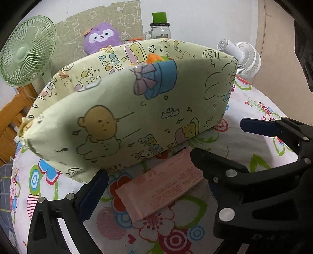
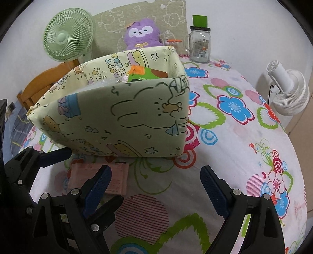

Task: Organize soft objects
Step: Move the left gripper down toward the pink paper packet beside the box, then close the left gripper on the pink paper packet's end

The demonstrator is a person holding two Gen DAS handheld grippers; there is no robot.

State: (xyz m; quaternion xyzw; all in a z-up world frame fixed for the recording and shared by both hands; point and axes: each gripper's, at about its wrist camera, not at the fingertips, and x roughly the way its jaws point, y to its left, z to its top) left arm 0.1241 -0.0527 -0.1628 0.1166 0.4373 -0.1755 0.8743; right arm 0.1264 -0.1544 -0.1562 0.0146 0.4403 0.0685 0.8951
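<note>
A pale green fabric box (image 1: 137, 109) with cartoon prints stands on the floral bedsheet (image 1: 254, 101), holding an orange and green packet (image 1: 156, 58). In front of it lies a flat pink pack (image 1: 162, 187). My left gripper (image 1: 154, 177) is open and straddles the pack without touching it. Its right finger is hidden behind the right gripper's black finger (image 1: 215, 170). In the right wrist view the box (image 2: 127, 117) fills the centre, and the pink pack (image 2: 78, 177) lies low on the left. My right gripper (image 2: 156, 185) is open over bare sheet, its left finger overlapping the pack.
A purple plush (image 2: 140, 33) leans on a printed cushion (image 2: 172, 11) behind the box. A green fan (image 2: 66, 35) is at the back left. A glass jar (image 2: 199, 46) with a green lid and a white fan (image 2: 287, 93) are on the right. A wooden chair (image 2: 49, 78) stands left of the bed.
</note>
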